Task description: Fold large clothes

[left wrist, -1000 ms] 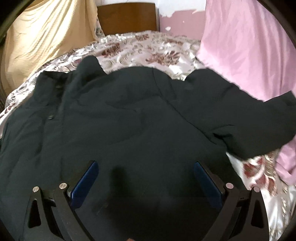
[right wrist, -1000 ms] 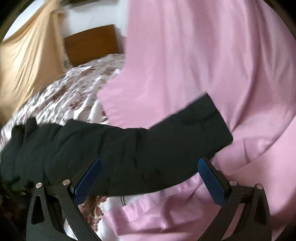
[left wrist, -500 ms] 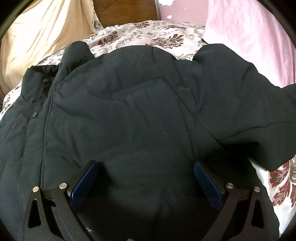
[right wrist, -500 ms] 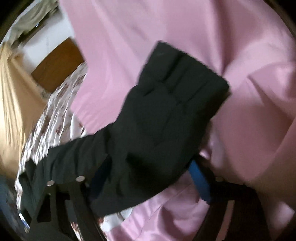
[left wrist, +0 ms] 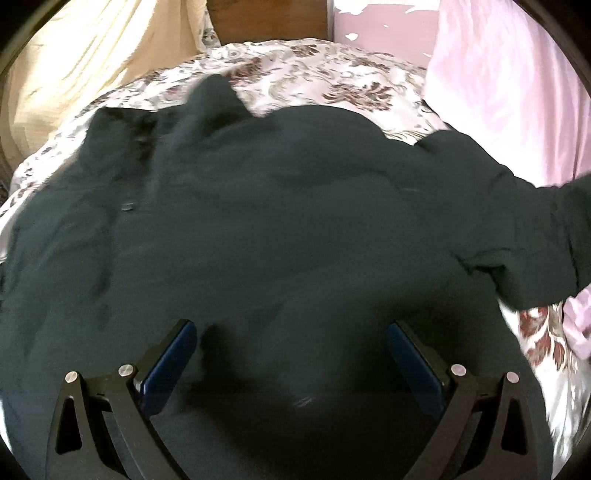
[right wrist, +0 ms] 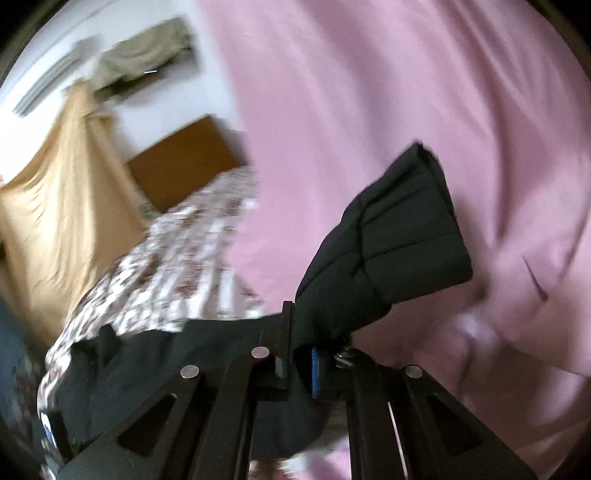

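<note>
A large black padded jacket (left wrist: 258,229) lies spread over a floral bedspread (left wrist: 325,77). My left gripper (left wrist: 291,354) hovers open over the jacket's lower body, its blue pads wide apart and holding nothing. In the right wrist view my right gripper (right wrist: 299,354) is shut on the jacket's right sleeve (right wrist: 391,251) near the cuff, which sticks up past the fingers. The same sleeve (left wrist: 535,236) stretches off to the right in the left wrist view.
A pink sheet (right wrist: 369,110) hangs on the right, close behind the lifted sleeve. A yellow cloth (left wrist: 81,66) hangs at the left, and a wooden headboard (left wrist: 266,18) stands at the far end of the bed.
My right gripper closed on the sleeve near its cuff and lifted it, tilting upward. My left gripper stayed open above the jacket, shifting slightly.
</note>
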`<state>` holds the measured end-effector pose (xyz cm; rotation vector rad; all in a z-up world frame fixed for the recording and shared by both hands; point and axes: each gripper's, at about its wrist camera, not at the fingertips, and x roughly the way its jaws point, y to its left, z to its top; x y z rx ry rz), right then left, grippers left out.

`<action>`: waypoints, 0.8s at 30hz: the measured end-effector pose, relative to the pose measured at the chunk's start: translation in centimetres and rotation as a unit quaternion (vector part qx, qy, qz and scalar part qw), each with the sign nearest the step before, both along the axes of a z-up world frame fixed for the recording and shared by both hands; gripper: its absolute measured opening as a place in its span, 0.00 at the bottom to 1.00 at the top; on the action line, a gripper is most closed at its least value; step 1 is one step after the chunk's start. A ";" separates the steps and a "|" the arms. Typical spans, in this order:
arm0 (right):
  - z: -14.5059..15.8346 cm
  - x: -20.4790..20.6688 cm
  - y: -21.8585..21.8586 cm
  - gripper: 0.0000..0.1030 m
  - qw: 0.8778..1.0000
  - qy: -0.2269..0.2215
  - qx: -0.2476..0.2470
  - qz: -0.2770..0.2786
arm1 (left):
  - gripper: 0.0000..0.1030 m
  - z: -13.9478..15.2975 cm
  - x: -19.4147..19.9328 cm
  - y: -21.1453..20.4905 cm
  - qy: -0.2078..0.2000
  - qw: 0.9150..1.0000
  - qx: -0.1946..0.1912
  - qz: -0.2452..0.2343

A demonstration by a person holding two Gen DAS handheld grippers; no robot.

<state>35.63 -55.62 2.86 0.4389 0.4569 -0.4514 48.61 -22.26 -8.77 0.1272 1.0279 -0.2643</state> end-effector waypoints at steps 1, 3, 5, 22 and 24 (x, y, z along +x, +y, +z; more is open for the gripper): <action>0.8 0.4 1.4 0.06 1.000 -0.004 -0.011 0.019 | 1.00 0.4 -0.2 1.2 -0.001 1.000 0.001 0.002; 2.2 1.6 4.6 0.06 0.998 -0.011 -0.027 0.059 | 1.00 1.2 -0.7 3.7 0.001 1.000 -0.001 0.007; 3.3 2.4 7.9 0.06 0.994 -0.014 -0.040 0.099 | 1.00 1.9 -1.2 6.4 0.002 1.000 -0.009 0.014; -3.2 7.8 35.5 0.06 0.916 0.143 -0.095 0.362 | 1.00 3.9 -3.9 27.3 0.051 0.991 -0.079 0.093; -4.9 7.9 37.5 0.06 0.905 0.170 -0.098 0.377 | 1.00 3.4 -4.0 28.3 0.056 0.989 -0.102 0.094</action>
